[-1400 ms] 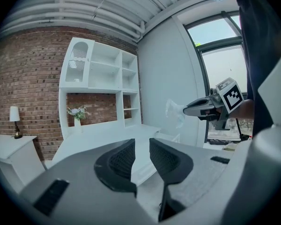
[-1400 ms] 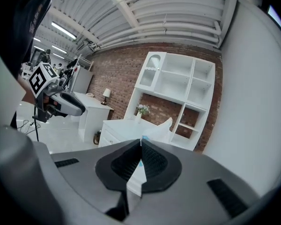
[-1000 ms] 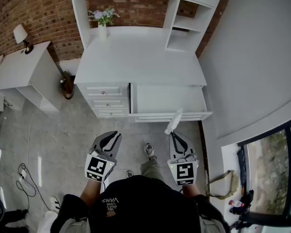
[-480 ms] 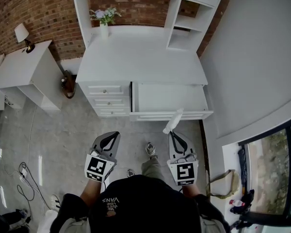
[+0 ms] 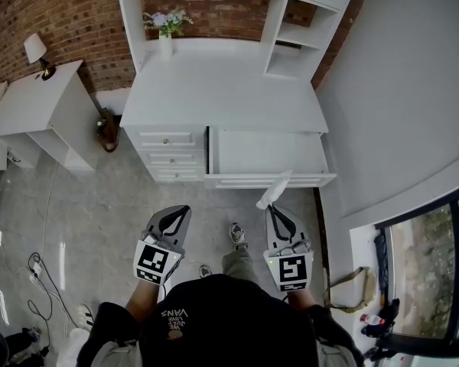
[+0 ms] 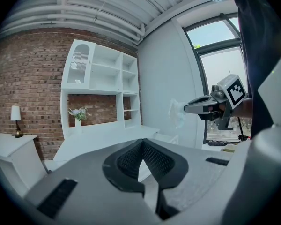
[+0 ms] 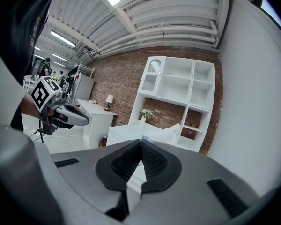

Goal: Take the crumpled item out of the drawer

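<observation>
The crumpled item (image 5: 274, 190) is a white, thin wad hanging just in front of the open drawer (image 5: 268, 180) at the right of the white desk (image 5: 222, 90). My right gripper (image 5: 271, 209) is shut on its lower end and holds it up over the floor. In the right gripper view the item (image 7: 165, 133) sticks out past the closed jaws of the right gripper (image 7: 141, 142). The left gripper view shows the item (image 6: 177, 112) at that gripper's tip. My left gripper (image 5: 186, 210) is shut and holds nothing, level with the right one; its pads meet in its own view (image 6: 143, 141).
A vase of flowers (image 5: 165, 33) stands at the desk's back. A white side table (image 5: 38, 105) with a lamp (image 5: 35, 52) is at the left, with a dark bag (image 5: 104, 128) beside it. Cables (image 5: 34, 274) lie on the floor. The person's shoe (image 5: 236, 237) is between the grippers.
The left gripper's jaws stood apart a second ago and are now closed with nothing between them. The right gripper and the item have hardly moved.
</observation>
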Demonstrator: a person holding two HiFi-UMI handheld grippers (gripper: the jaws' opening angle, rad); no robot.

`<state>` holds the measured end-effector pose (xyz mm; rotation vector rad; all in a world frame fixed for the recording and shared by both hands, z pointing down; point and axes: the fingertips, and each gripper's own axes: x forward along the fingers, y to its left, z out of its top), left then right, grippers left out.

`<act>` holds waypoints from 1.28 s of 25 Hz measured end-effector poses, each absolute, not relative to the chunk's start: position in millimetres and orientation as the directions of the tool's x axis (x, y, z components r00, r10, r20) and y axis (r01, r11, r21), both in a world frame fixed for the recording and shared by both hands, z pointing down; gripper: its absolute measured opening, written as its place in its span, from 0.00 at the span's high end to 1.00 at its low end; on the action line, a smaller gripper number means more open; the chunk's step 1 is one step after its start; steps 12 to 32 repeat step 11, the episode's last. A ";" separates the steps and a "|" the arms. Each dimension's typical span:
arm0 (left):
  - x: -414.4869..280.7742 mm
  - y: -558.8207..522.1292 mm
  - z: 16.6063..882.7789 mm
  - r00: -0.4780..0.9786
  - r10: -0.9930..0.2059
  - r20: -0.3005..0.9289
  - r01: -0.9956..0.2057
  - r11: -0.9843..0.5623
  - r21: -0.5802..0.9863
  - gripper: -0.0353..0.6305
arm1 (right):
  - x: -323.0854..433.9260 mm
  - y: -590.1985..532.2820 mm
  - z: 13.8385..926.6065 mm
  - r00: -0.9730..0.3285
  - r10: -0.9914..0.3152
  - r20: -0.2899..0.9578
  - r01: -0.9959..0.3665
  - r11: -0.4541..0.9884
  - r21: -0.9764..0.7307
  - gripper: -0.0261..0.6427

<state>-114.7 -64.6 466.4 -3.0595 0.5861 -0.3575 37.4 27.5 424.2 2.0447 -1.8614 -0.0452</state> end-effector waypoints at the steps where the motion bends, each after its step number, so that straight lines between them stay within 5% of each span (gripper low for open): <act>1: -114.9 -64.4 466.5 0.905 -0.365 0.221 -0.363 -0.930 -0.049 0.94 | 37.1 27.5 424.0 0.125 -0.967 0.223 -0.954 -0.056 0.294 0.96; 32: -113.4 -69.2 468.5 0.904 -0.367 0.221 -0.366 -0.929 -0.043 0.94 | 39.2 20.7 424.0 0.124 -0.968 0.216 -0.954 -0.057 0.294 0.96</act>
